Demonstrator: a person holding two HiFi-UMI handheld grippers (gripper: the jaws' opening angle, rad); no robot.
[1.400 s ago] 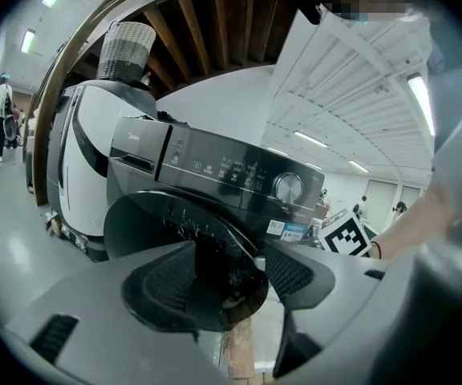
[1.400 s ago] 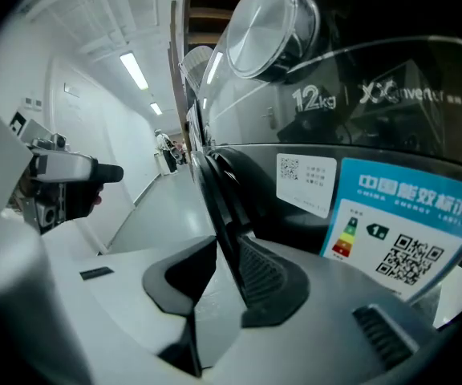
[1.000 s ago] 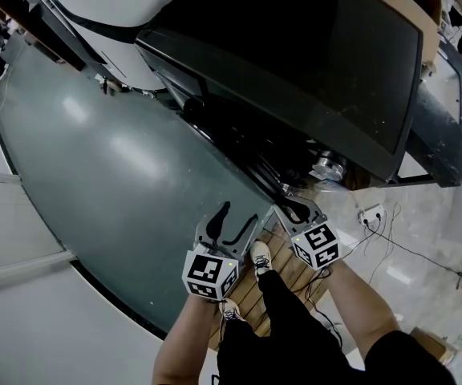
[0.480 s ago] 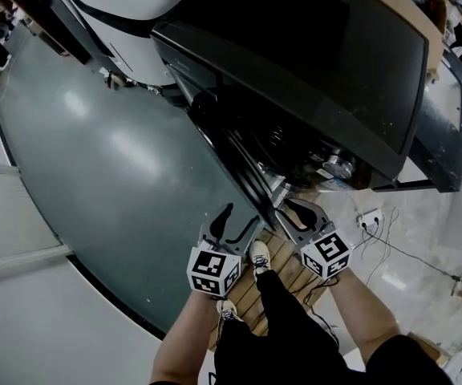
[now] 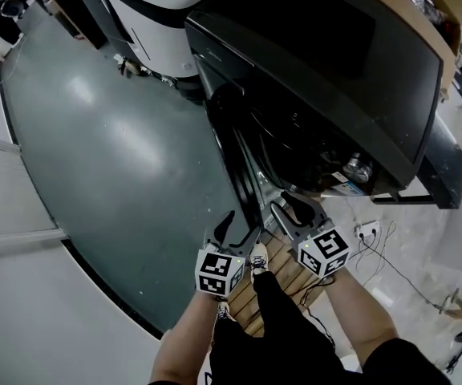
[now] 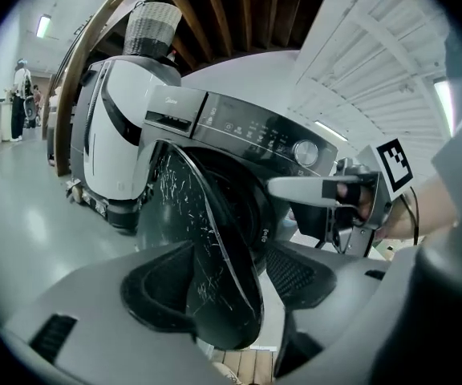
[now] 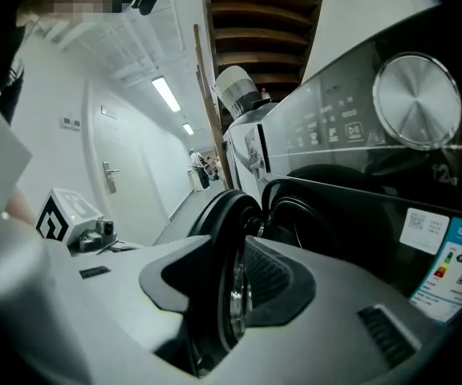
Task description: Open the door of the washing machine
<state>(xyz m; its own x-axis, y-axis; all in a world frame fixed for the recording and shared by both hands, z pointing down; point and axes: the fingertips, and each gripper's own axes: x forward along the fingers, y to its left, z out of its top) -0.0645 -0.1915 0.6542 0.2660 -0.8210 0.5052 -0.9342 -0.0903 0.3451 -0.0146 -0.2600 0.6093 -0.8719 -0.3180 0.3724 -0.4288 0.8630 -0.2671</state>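
Door [image 6: 184, 207] of washing machine [image 5: 327, 70] is partly open, swung out from the front. Right gripper [image 7: 231, 289] is clamped on its rim. Left gripper [image 6: 239, 279] has jaws apart, straddling the edge w/o grip. Left to do: swing wider.

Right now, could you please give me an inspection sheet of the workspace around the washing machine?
Surface: glossy grey floor; wooden slats underfoot.
Job's things: black washing machine; its door partly open.
Clutter: wicker basket atop the neighbouring white machine.
Grippers: left tool open around the door's rim; right tool clamped on the rim.
Cables: socket strip with leads on the pale floor.
Surroundings: people far down the hall.
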